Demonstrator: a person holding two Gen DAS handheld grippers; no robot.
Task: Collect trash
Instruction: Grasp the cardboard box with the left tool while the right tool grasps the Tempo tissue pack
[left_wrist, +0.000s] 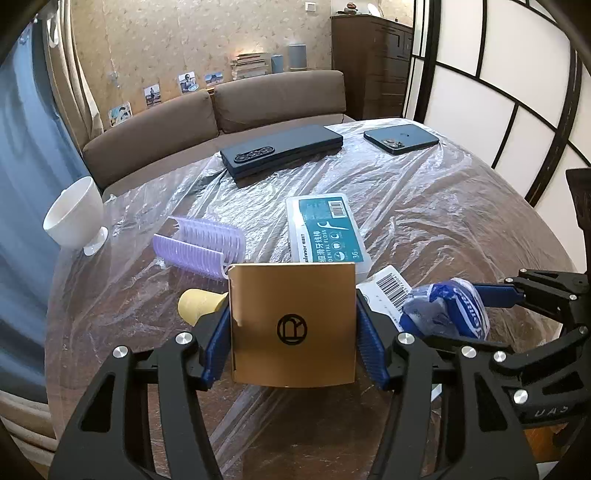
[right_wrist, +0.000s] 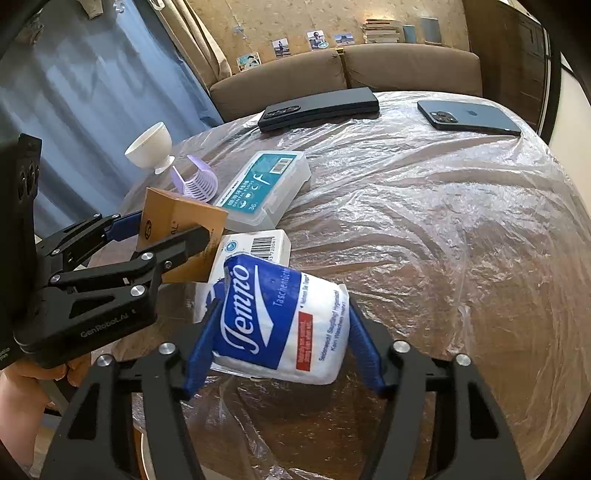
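A round table (left_wrist: 424, 206) draped in crinkled clear plastic sheeting stood before a brown sofa (left_wrist: 221, 107), with papered wall and small photos behind.

To the left, the left gripper (left_wrist: 291, 332) pinched a tan cardboard box (left_wrist: 293, 325) with a round black logo – its blue pads (left_wrist: 216, 343) pressed flat against both side walls, the box upright and lifted clear of the sheeting. To the right, the right gripper (right_wrist: 280, 328) clamped a blue-and-white soft tissue packet (right_wrist: 284, 317) printed with white script lettering, its wrapper puckered where the pads (right_wrist: 201, 354) squeezed it. Both held items sat near the table's front edge, just beside each other.

Behind the tan box a yellow rounded object (left_wrist: 197, 304) was mostly hidden, so what it was could not be told. A white barcoded carton (right_wrist: 255, 247) lay partly covered by the packet. Beyond lay a lilac ribbed plastic clip (left_wrist: 201, 242), a clear dental-floss case with a teal label (left_wrist: 325, 230), a white footed cup (left_wrist: 75, 218), and two dark phones (left_wrist: 282, 149) (left_wrist: 400, 138) face down – the far one near the rim.

Both grippers tilted steeply downward toward the tabletop. Part of a hand (right_wrist: 22, 391) showed under the left gripper in the right wrist view, cut off by the frame's edge.
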